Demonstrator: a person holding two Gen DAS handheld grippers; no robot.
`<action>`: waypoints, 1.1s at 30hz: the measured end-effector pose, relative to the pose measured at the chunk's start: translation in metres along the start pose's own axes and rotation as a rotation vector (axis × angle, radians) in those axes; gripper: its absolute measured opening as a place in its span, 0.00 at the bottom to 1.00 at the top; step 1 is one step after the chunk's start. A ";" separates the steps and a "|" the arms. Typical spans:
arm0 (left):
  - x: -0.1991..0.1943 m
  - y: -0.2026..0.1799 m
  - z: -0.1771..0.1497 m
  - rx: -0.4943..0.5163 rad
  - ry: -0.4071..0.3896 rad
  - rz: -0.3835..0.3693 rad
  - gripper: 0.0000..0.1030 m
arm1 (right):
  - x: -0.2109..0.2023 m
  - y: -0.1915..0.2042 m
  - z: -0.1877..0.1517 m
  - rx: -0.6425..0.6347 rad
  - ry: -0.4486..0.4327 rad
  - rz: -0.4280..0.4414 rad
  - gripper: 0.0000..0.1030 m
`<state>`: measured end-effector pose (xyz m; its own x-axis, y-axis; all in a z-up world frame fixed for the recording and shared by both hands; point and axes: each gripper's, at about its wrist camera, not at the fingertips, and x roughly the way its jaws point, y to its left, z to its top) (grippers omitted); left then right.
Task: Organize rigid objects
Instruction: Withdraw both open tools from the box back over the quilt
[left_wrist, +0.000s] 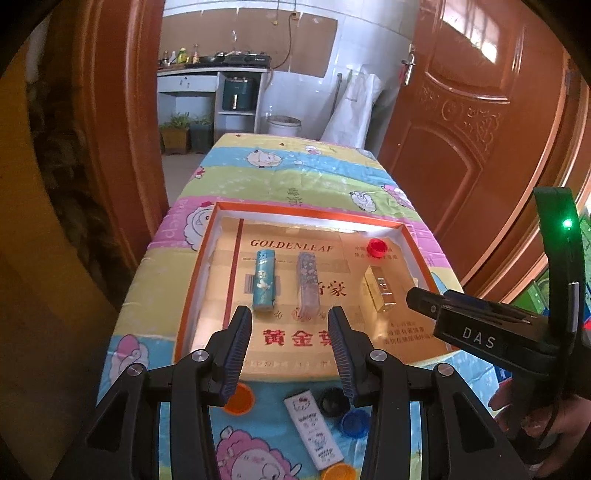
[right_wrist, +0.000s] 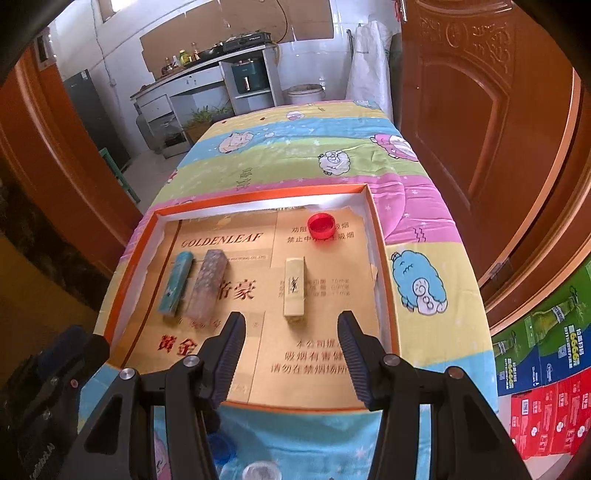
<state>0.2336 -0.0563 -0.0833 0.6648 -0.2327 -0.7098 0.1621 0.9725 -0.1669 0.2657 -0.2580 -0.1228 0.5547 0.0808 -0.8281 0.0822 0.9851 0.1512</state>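
Observation:
An orange-rimmed shallow box lies on the cartoon-print table. In it lie a teal lighter, a grey-pink patterned lighter, a gold lighter and a red bottle cap. In front of the box, on the cloth, are a white patterned lighter, an orange cap, a black cap, a blue cap and another orange cap. My left gripper hovers open and empty over the box's near edge. My right gripper is open and empty too, above the box front.
The right gripper's body and a hand show at the right of the left wrist view. Wooden doors flank the table. Colourful cartons stand at the right. A clear round lid lies at the near edge.

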 end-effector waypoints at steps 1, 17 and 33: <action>-0.003 0.001 -0.001 -0.001 -0.002 0.001 0.43 | -0.003 0.001 -0.002 -0.001 0.000 0.002 0.50; -0.045 0.028 -0.026 -0.035 -0.018 0.034 0.43 | -0.044 0.017 -0.034 -0.025 -0.017 0.021 0.50; -0.062 0.036 -0.053 -0.022 -0.004 0.035 0.43 | -0.064 0.022 -0.067 -0.045 -0.019 0.027 0.50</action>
<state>0.1593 -0.0069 -0.0815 0.6730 -0.1983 -0.7126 0.1223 0.9800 -0.1572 0.1766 -0.2309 -0.1023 0.5719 0.1050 -0.8136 0.0302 0.9884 0.1488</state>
